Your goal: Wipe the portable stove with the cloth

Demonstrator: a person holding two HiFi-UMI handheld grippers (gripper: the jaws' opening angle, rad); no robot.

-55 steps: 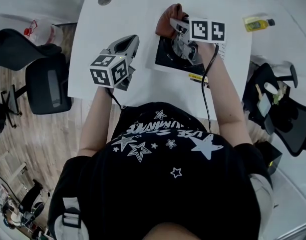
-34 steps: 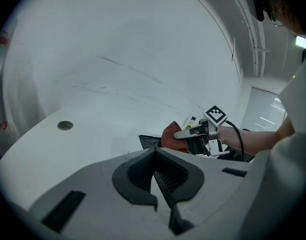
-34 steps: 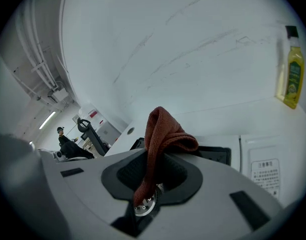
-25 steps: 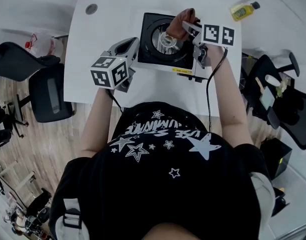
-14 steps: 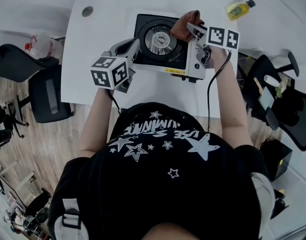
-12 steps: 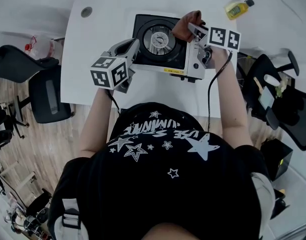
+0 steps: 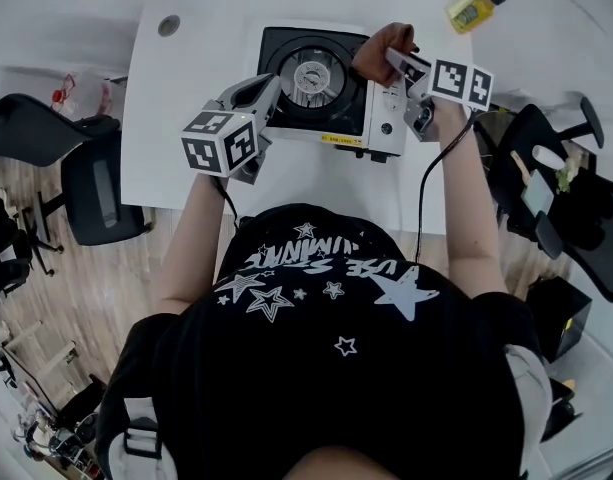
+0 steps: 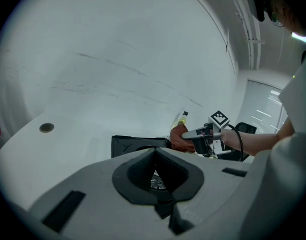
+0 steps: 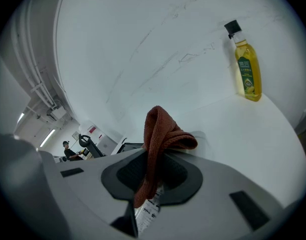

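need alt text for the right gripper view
The right gripper is shut on a rust-brown cloth, which folds up in a loop above the jaws. Behind is a white table, with a yellow bottle standing at upper right.

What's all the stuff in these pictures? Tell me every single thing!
table: one, white, in the middle, under the stove
portable stove: one, black top with a white front, on the table
cloth: one, reddish-brown, bunched over the stove's far right corner
bottle: one, yellow with a black cap, far right of the table
round hole cover: one, grey, far left of the table
chairs: at least two, black, on the floor either side of the table
shirt: one, black with white stars, on the person
left tool: one, grey, shut and empty, left of the stove
right tool: one, grey, shut on the cloth
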